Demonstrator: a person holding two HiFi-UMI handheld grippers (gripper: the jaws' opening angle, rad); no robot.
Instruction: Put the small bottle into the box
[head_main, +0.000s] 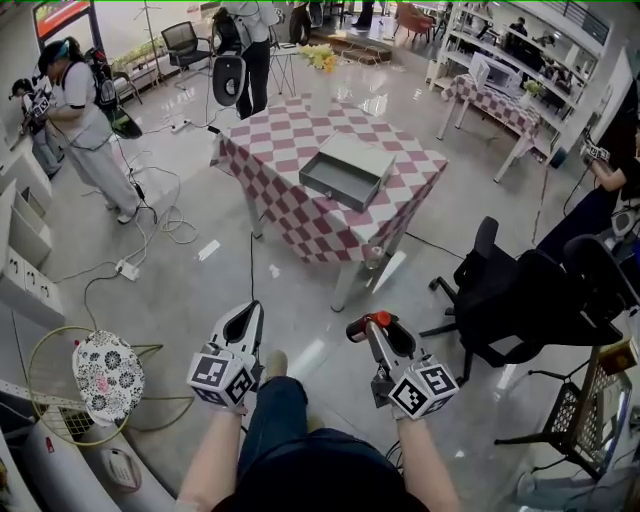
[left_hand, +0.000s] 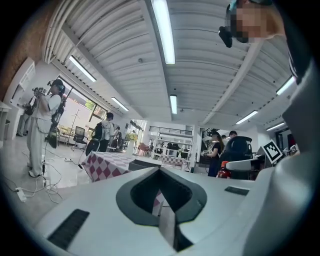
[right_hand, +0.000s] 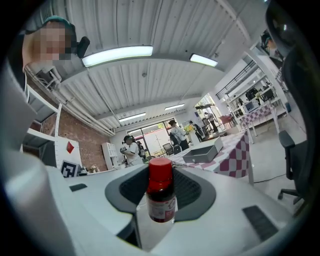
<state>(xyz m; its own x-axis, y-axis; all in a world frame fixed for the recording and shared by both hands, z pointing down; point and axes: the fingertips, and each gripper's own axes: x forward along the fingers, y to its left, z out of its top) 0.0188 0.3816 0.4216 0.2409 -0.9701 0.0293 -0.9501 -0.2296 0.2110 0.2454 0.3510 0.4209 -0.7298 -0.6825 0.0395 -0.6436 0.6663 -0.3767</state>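
Two hand-held grippers show low in the head view, over the floor. The right gripper (head_main: 378, 330) is clamped on the small bottle (head_main: 366, 324), dark w/ a red cap. The bottle's long axis runs across the jaws, cap poking out toward the left side. Left gripper (head_main: 246, 318): jaws together, nothing btwn them. The box (head_main: 345, 170), grey & open-topped, sits on a checked table (head_main: 290, 135) straight ahead, well apart from both grippers, slightly nearer the right one. Its inside looks empty as far as can be seen. Judgement: the bottle must travel fwd to above the box, then down. That's a right-hand job; the left isn't needed.
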